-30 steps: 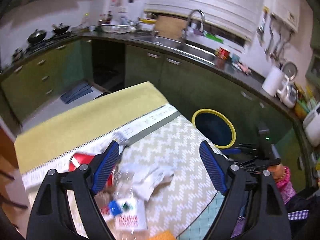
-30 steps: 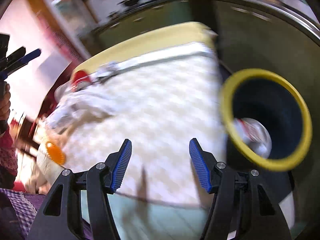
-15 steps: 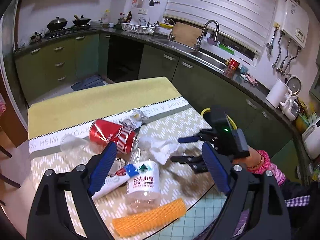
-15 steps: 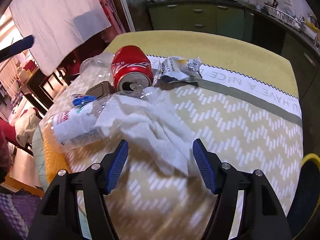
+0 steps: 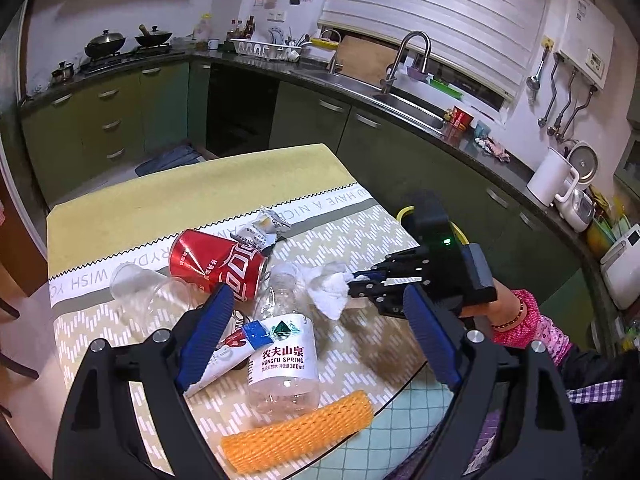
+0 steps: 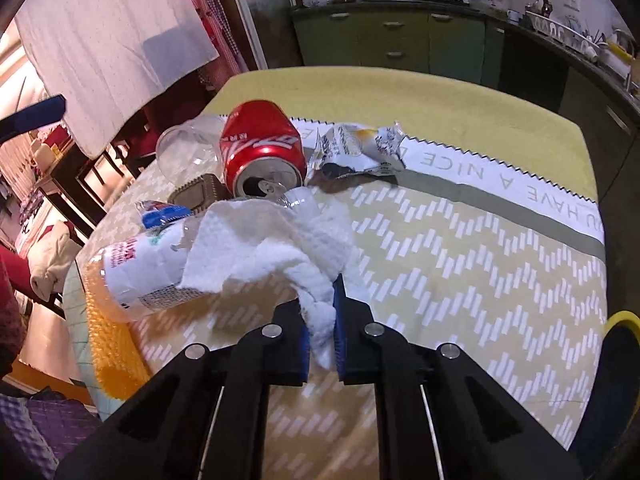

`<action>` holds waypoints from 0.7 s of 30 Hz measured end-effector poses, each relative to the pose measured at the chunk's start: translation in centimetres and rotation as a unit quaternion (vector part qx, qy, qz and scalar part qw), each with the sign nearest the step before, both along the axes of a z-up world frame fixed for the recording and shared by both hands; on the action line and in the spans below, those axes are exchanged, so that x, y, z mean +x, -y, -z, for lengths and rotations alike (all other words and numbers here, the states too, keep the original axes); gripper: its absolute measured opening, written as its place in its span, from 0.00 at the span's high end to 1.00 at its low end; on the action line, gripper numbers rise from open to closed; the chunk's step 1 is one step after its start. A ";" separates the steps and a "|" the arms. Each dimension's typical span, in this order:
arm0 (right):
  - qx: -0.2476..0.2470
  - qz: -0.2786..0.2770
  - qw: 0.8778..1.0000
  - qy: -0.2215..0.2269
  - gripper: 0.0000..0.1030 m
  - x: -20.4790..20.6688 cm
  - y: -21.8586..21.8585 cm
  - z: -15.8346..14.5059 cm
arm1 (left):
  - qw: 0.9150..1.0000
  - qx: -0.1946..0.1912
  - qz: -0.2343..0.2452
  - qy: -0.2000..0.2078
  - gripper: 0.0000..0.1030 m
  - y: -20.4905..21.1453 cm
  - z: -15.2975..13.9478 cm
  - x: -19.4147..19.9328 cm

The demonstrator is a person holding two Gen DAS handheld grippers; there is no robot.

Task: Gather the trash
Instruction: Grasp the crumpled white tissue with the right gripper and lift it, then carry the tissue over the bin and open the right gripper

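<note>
Yellow-and-grey patterned tablecloth (image 5: 168,200) covers the table that fills the middle of both views, and the litter lies in a heap toward its left in the right wrist view. A round bin with a yellow rim (image 6: 620,318) shows at the right edge of that view, beside the table. An orange foam net sleeve (image 5: 298,436) lies at the near table edge, low in the left wrist view. Above it a clear plastic water bottle with a white label (image 5: 282,354) lies on its side, its neck under a crumpled white paper towel (image 6: 276,244). A red drink can (image 6: 260,146) lies tipped beside a clear plastic cup (image 5: 136,284) and a torn silver snack wrapper (image 6: 360,148). The right gripper (image 6: 320,328) is closing, its blue pads pinching the towel's near corner. The left gripper (image 5: 316,340) hangs over the bottle with jaws wide apart, gripping nothing.
</note>
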State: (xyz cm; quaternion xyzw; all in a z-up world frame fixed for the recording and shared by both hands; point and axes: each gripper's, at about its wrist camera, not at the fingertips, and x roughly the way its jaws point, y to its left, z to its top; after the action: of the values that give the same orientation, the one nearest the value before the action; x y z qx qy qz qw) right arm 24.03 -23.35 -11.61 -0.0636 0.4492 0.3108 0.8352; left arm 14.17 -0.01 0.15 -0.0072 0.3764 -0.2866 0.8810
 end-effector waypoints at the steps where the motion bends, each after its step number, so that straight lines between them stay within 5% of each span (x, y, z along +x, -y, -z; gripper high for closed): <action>1: 0.003 0.001 1.000 0.001 0.90 -0.2 0.2 -0.2 | 1.000 0.001 0.001 0.000 0.20 0.1 0.0 0.0; 12: 0.049 0.096 0.993 0.046 0.90 -3.1 10.2 -5.5 | 1.000 0.014 0.017 0.006 0.20 1.4 -0.4 -0.5; 21: 0.000 0.286 0.958 0.016 0.90 -2.7 24.9 -3.4 | 0.999 0.018 0.032 0.005 0.20 2.5 -0.3 -0.7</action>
State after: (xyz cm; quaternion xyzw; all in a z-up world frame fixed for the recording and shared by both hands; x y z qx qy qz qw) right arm 21.32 -48.22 -8.19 0.0620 0.4353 0.0581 0.8963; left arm 13.47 -2.56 0.41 0.0220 0.3768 -0.3076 0.8734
